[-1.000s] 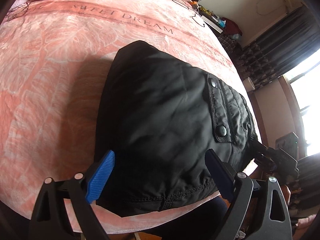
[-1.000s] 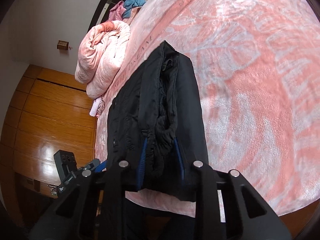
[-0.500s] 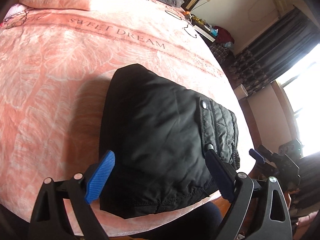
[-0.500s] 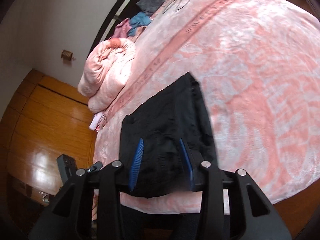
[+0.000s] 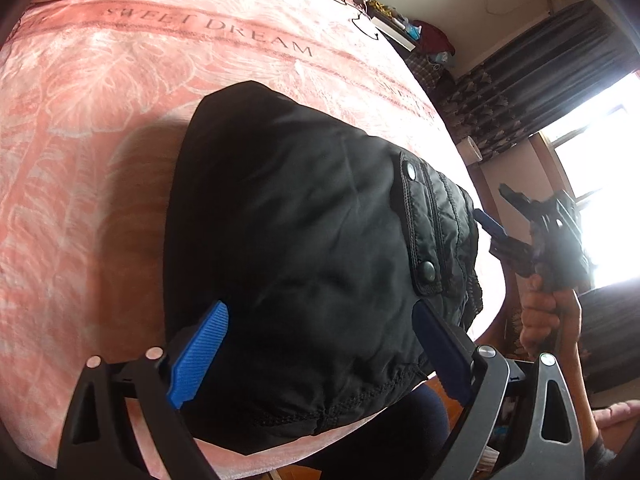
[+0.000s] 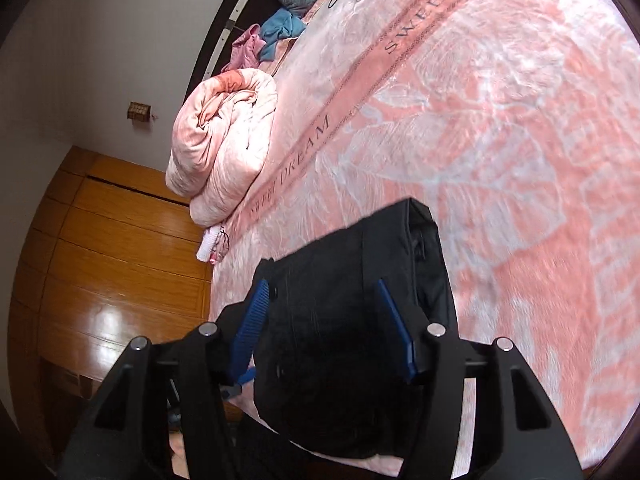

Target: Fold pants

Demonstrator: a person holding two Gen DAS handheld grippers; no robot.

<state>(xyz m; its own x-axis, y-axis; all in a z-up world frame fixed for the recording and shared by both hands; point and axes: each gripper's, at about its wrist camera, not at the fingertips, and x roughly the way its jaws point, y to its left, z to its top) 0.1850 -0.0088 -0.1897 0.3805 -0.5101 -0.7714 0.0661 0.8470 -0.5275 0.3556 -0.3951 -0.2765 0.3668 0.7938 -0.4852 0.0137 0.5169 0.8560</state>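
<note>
The black pants point(image 5: 304, 240) lie folded into a compact bundle at the near edge of the pink bed point(image 5: 88, 128), a snap-button pocket on top. My left gripper point(image 5: 320, 348) is open, its blue pads spread just above the bundle's near edge. My right gripper point(image 6: 328, 320) is open and empty above the same bundle point(image 6: 352, 320). The right gripper also shows in the left wrist view point(image 5: 504, 216), held by a hand just off the bundle's right side.
The pink "SWEET DREAM" bedspread point(image 6: 500, 128) stretches beyond the pants. A rolled pink duvet point(image 6: 224, 148) and loose clothes point(image 6: 280, 32) lie near the headboard. A wooden wardrobe point(image 6: 100, 264) stands beside the bed. Dark curtains point(image 5: 532, 84) and a bright window lie to the right.
My right gripper has let go of the pants, opened wide and pulled back from the bundle. The left gripper stays open over the bundle and has shifted only slightly.
</note>
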